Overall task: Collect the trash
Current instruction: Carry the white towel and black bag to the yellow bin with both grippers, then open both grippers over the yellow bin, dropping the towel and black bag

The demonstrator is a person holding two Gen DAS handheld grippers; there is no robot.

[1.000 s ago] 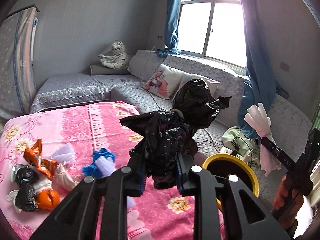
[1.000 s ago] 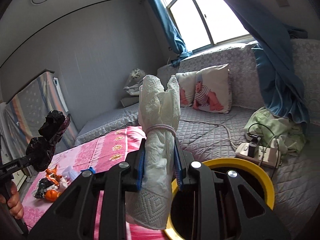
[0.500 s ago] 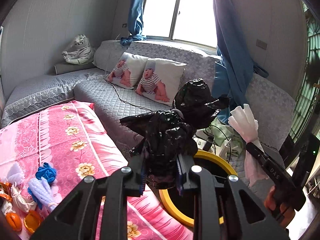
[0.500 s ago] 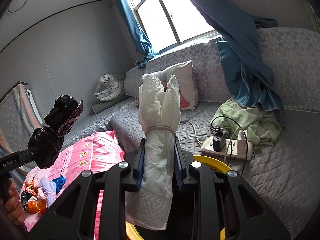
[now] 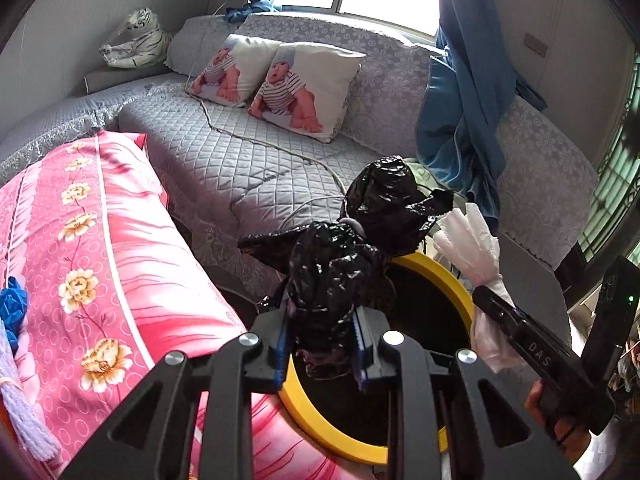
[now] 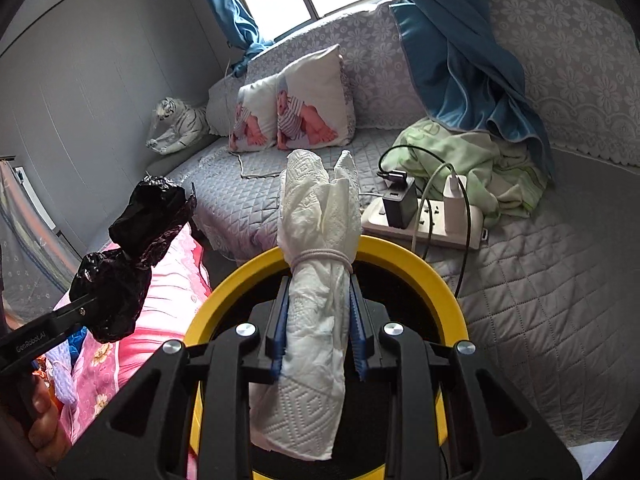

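Note:
My left gripper (image 5: 320,340) is shut on a crumpled black plastic bag (image 5: 352,248) and holds it over the near-left rim of a yellow-rimmed trash bin (image 5: 440,276). My right gripper (image 6: 318,336) is shut on a white paper towel bundle (image 6: 316,248) tied with a band, held above the bin (image 6: 420,268). The black bag also shows at the left of the right wrist view (image 6: 132,252), and the towel at the right of the left wrist view (image 5: 472,244).
A pink floral bed (image 5: 100,240) lies left of the bin, with blue and white scraps (image 5: 12,312) at its left edge. A grey quilted sofa (image 6: 520,248) carries a power strip with chargers (image 6: 424,216), a green cloth (image 6: 480,152) and two cushions (image 5: 280,80).
Both grippers have swung right and tilted down from over the pink bed to above the yellow bin. The bin now fills the lower view. Both still hold their items.

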